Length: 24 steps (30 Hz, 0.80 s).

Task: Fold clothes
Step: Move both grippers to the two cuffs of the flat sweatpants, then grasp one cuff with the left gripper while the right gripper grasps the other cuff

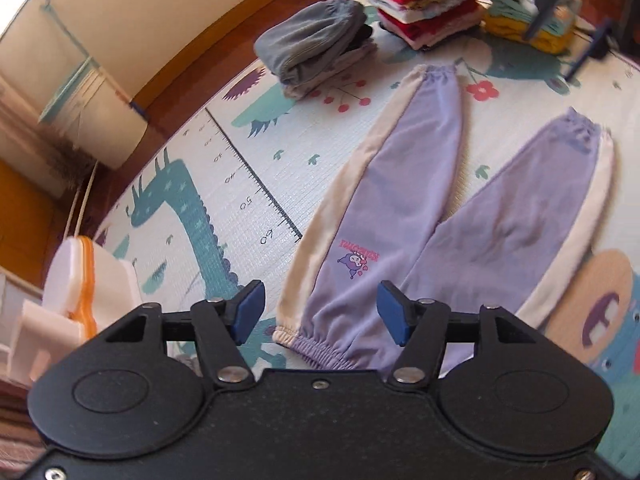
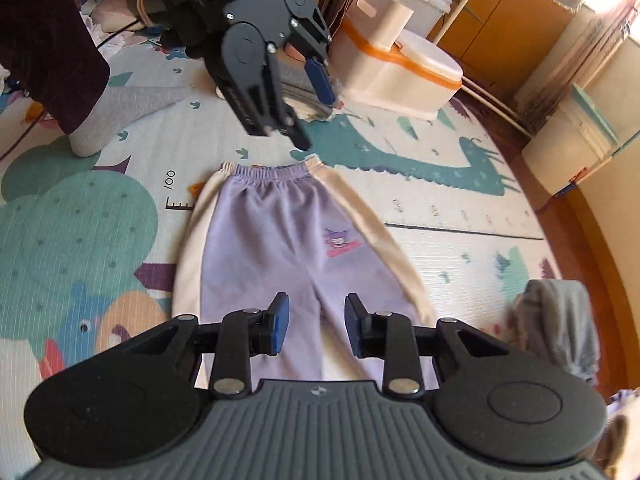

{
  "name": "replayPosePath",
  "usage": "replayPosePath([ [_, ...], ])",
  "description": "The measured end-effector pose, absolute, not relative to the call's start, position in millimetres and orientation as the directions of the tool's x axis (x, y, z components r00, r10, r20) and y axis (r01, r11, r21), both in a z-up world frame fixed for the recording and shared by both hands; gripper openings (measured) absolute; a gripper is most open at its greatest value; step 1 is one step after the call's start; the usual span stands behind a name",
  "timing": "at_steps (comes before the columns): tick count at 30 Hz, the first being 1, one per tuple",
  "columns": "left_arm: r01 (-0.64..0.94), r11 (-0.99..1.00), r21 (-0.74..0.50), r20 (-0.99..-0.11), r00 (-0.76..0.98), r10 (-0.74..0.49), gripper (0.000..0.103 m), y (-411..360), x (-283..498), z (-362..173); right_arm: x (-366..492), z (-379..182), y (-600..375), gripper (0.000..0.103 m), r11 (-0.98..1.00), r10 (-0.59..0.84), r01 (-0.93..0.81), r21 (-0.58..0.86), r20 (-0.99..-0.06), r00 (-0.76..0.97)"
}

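Blue pads tip both tools: the left hand-held gripper (image 1: pixel 320 312) hovers with its jaws spread wide over the waistband end of the purple trousers (image 1: pixel 400 208), holding nothing. The right hand-held gripper (image 2: pixel 314 324), jaws parted and empty, hangs above the trouser legs. The trousers lie flat on the play mat (image 1: pixel 240 152), legs apart. Folded clothes (image 1: pixel 424 4) are stacked at the mat's edge.

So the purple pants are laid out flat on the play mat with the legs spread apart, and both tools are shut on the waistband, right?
Not quite. The purple pants do lie flat on the play mat with the legs spread, but neither tool grips them. The left tool is open over the waistband in the left wrist view, and the right tool is open above the legs in the right wrist view.
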<state>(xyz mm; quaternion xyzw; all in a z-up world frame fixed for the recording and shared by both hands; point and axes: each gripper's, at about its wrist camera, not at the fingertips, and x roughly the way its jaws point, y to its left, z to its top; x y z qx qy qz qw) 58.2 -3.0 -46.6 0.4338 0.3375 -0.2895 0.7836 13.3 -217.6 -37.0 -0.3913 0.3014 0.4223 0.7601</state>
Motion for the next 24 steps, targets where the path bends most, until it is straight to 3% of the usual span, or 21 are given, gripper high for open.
replayPosePath([
  [4,0.8,0.288,0.526,-0.784,0.588,-0.2,0.064,28.5,22.2,-48.9,9.6,-13.6,-263.5,0.037,0.233,0.382,-0.893,-0.384,-0.809,0.447],
  [12,0.824,-0.035,0.565,-0.81,0.547,-0.213,0.064,60.9,-8.8,-134.4,-37.9,-113.7,-306.7,0.036,0.175,0.314,-0.94,-0.293,-0.888,0.335],
  [18,0.845,-0.134,0.517,-0.85,0.489,-0.196,0.064,81.3,1.8,-176.9,-63.7,-174.2,-329.3,0.035,0.159,0.256,-0.949,-0.272,-0.917,0.306],
  [24,0.858,-0.099,0.503,-0.854,0.477,-0.209,0.064,84.8,14.7,-205.4,-76.2,-213.6,-341.6,0.034,0.163,0.193,-0.934,-0.318,-0.918,0.347],
])
